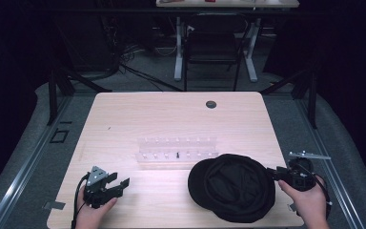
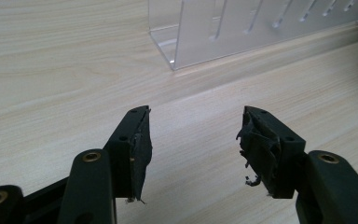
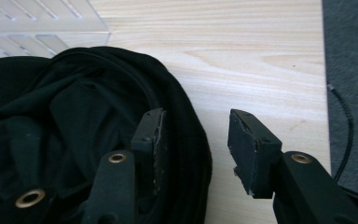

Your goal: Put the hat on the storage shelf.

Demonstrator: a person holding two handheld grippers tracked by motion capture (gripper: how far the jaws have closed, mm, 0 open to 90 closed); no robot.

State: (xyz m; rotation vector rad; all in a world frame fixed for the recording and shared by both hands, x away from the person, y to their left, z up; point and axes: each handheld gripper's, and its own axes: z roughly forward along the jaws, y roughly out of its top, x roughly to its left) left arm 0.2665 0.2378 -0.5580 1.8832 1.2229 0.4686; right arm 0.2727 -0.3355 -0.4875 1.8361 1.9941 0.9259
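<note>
A black fabric cap (image 1: 232, 187) lies crumpled on the wooden table (image 1: 171, 114), near its front right. My right gripper (image 1: 272, 174) is at the cap's right rim, open. In the right gripper view the cap (image 3: 65, 135) lies under the left jaw, whose pad sits over the rim, while the right jaw hangs above bare wood; the right gripper (image 3: 193, 144) holds nothing. My left gripper (image 1: 119, 183) rests near the front left, open and apart from the cap. In the left gripper view the left gripper (image 2: 193, 140) stands wide over bare wood with worn pads (image 2: 256, 144).
A clear acrylic rack (image 1: 177, 151) with slots stands at the table's middle, behind the cap; its near corner (image 2: 177, 51) is ahead of the left gripper. A small dark round grommet (image 1: 211, 104) sits near the far edge. A chair (image 1: 213, 45) and cables lie beyond the table.
</note>
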